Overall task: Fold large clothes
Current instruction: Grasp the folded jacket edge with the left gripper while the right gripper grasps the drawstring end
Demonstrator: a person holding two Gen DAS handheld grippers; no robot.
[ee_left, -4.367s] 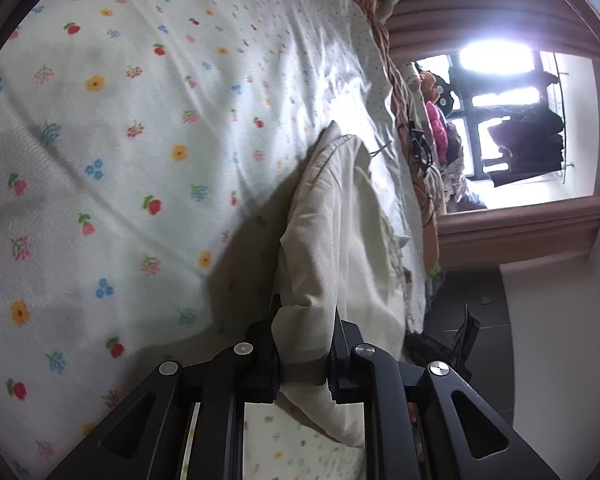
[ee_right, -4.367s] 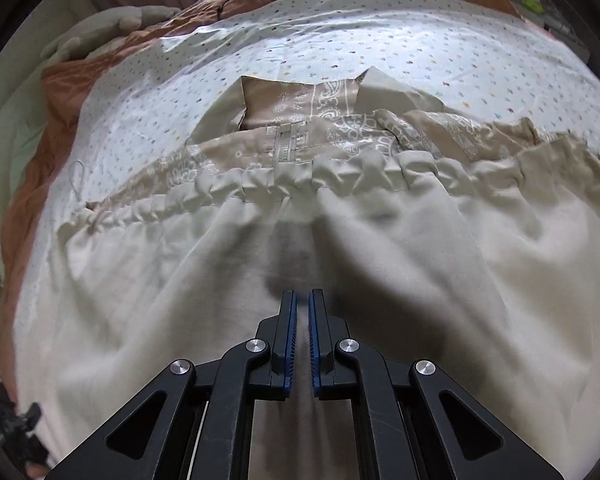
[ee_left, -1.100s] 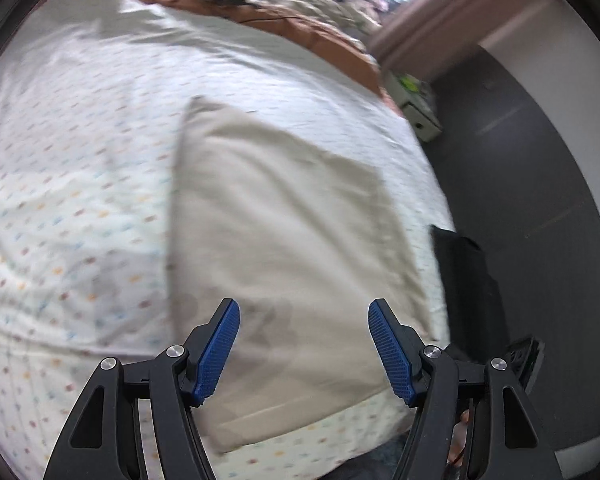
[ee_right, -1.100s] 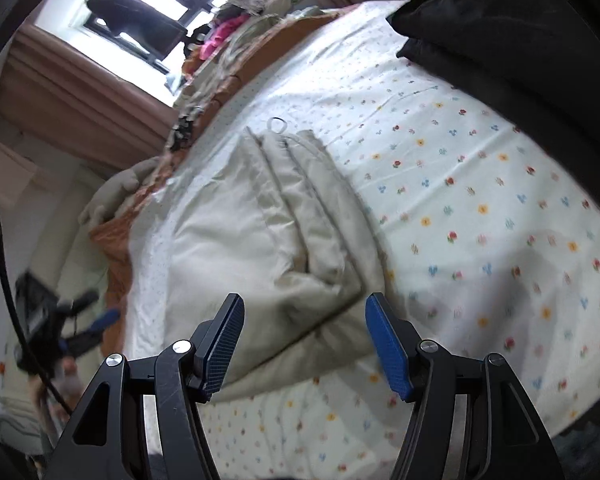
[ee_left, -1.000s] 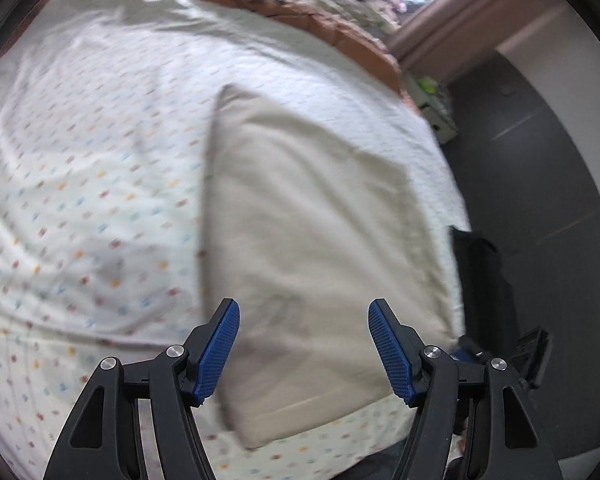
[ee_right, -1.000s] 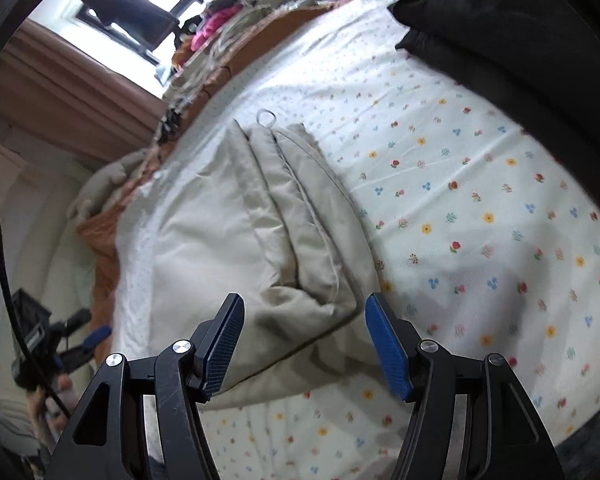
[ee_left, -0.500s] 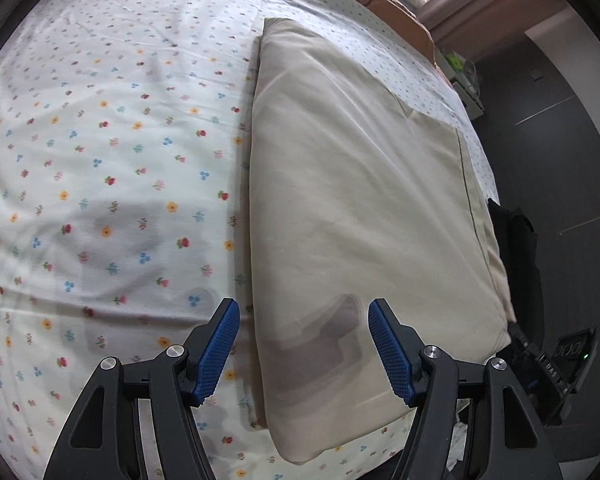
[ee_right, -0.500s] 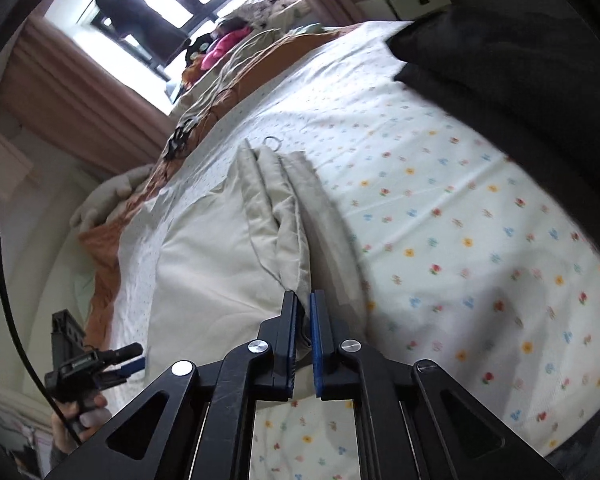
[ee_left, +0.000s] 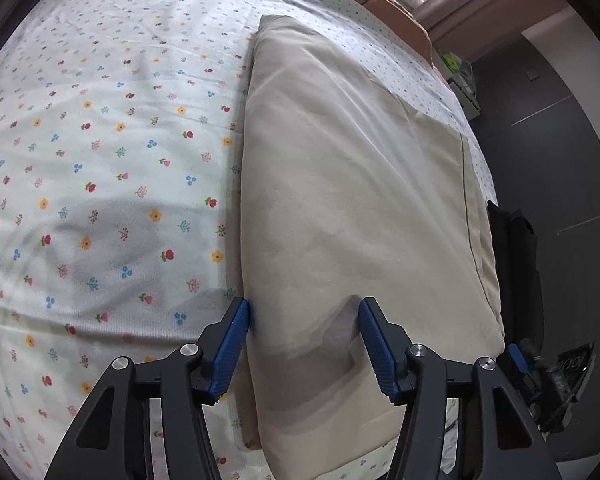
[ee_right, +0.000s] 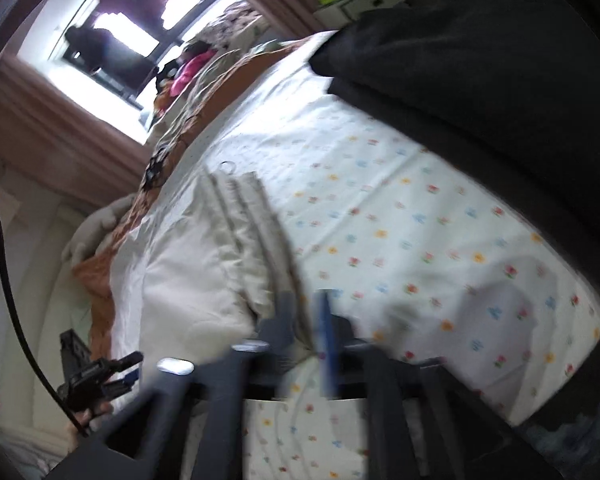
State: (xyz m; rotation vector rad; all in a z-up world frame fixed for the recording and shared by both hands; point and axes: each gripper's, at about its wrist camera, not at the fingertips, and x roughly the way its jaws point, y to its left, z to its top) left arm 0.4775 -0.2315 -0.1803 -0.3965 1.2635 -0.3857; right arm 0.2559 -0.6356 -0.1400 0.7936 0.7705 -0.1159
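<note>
Garment [ee_left: 352,184] between left tool [ee_left: 304,316] pads

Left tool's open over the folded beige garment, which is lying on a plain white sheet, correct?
Not quite: the sheet isn't plain; the left wrist view shows white fabric printed with small coloured flowers. The rest holds: the left tool is open, blue pads either side of the folded beige garment's near edge.

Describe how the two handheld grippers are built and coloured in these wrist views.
The left gripper has black angular arms with triangular cut-outs, silver pivot screws and blue ribbed pads lining the inner faces of its fingers. The right gripper is motion-blurred but appears to be the same make: black frame, silver screws, a blue pad. A black cable curves along the left edge of the right wrist view.
</note>
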